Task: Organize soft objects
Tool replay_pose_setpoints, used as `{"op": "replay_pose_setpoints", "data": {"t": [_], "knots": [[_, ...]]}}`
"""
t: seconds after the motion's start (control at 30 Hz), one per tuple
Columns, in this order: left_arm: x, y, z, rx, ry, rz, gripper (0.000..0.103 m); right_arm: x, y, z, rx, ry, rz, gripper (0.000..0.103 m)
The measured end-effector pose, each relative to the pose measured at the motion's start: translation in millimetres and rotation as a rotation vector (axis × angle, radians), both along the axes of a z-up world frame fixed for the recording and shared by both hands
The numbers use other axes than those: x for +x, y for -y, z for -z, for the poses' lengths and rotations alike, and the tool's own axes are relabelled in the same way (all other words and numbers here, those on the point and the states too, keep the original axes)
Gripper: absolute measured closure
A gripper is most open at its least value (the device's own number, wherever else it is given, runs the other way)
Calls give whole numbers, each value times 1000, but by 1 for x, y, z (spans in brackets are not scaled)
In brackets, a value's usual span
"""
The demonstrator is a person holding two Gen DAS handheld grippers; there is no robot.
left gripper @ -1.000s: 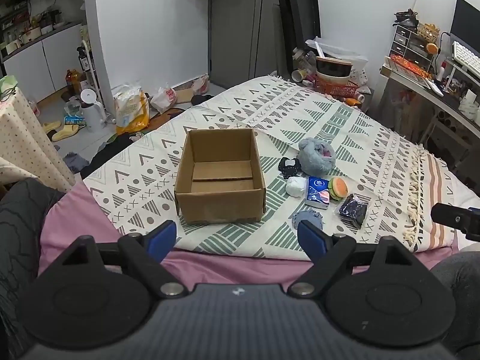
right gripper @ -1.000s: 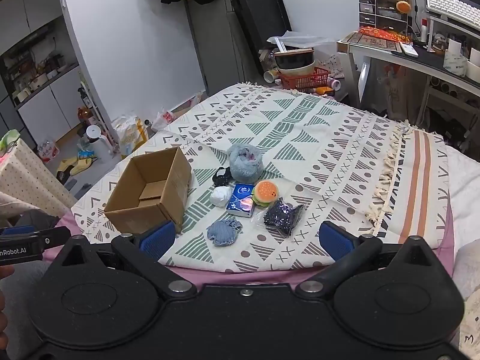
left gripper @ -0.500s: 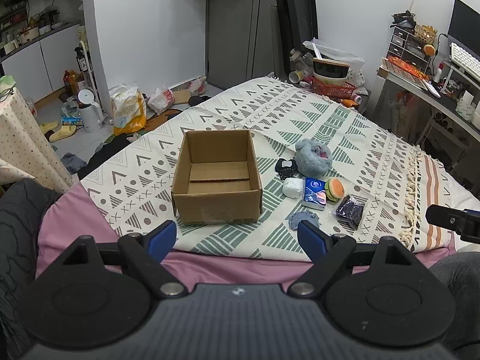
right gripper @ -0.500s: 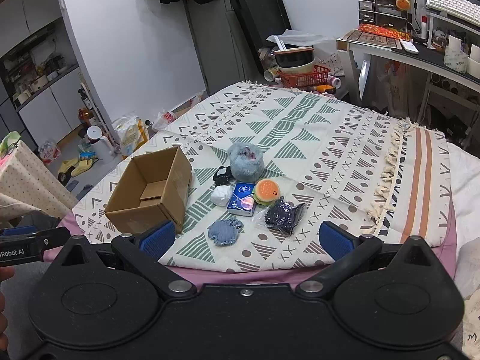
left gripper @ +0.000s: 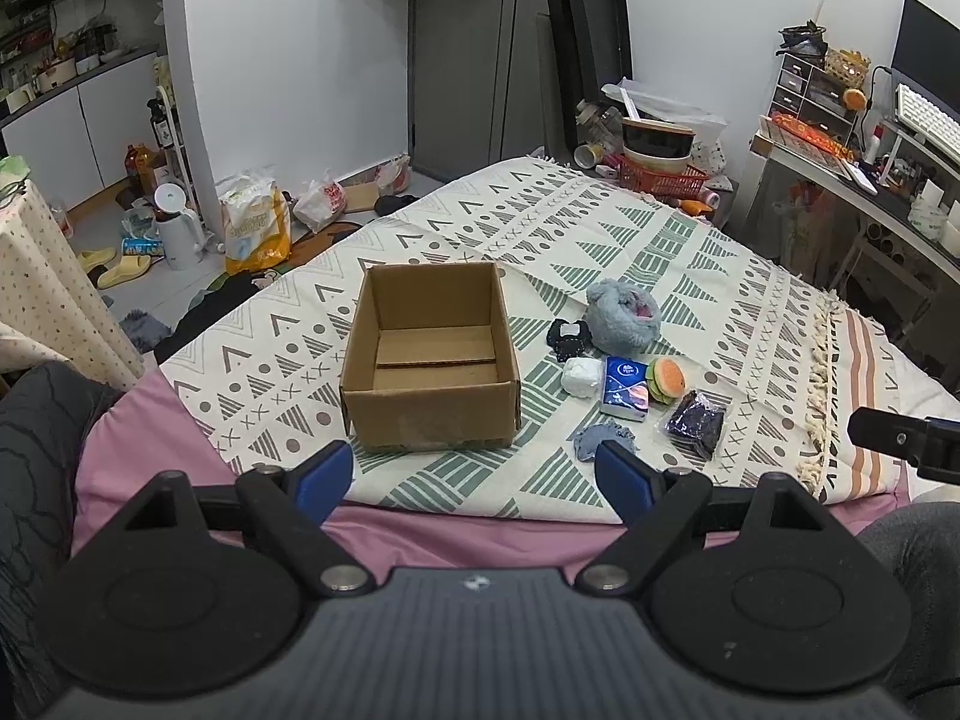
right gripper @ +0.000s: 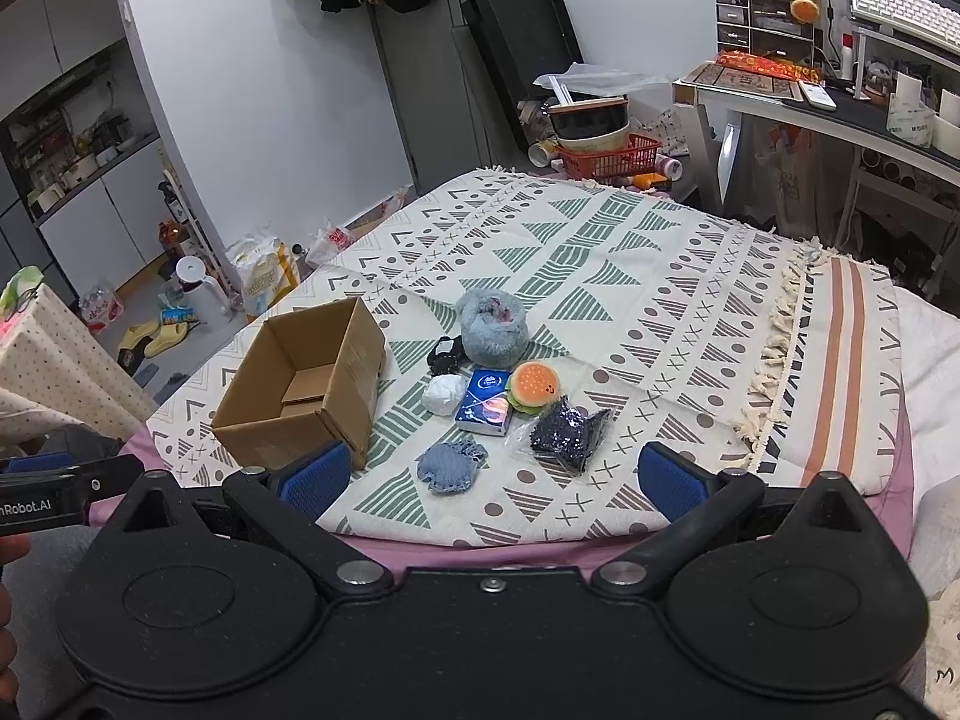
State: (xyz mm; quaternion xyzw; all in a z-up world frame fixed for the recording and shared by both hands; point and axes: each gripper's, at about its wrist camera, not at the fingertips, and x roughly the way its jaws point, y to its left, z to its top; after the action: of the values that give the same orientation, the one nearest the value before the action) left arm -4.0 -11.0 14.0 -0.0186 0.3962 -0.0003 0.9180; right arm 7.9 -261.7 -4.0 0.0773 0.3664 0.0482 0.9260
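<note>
An open, empty cardboard box (left gripper: 431, 360) (right gripper: 303, 387) stands on the patterned bedspread (left gripper: 630, 252). To its right lie several soft items: a grey fluffy pouch (left gripper: 621, 317) (right gripper: 492, 327), a black cloth (left gripper: 567, 337), a white ball (left gripper: 581, 376), a blue tissue pack (left gripper: 625, 387) (right gripper: 485, 401), a burger toy (left gripper: 667, 379) (right gripper: 534, 387), a dark bagged item (left gripper: 696, 423) (right gripper: 570, 432) and a blue-grey cloth (left gripper: 600, 439) (right gripper: 450, 465). My left gripper (left gripper: 474, 474) and right gripper (right gripper: 495, 477) are open and empty, held back over the bed's near edge.
The pink sheet (left gripper: 150, 450) shows at the bed's near edge. A red basket with bowls (left gripper: 657, 165) stands beyond the far end. A desk (right gripper: 840, 114) is at the right. Bags, a kettle and slippers lie on the floor (left gripper: 180, 240) at the left.
Both grippers have drawn back and risen slightly, so the box and items look a little smaller and farther. Nothing on the bed has moved.
</note>
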Motion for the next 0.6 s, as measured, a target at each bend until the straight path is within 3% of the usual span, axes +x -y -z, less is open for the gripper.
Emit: {"op": "replay_pose_setpoints", "data": {"t": [0.6], "knots": [[13, 14, 8, 10, -12, 19, 16, 10, 3, 9, 8, -17, -9, 0]]}}
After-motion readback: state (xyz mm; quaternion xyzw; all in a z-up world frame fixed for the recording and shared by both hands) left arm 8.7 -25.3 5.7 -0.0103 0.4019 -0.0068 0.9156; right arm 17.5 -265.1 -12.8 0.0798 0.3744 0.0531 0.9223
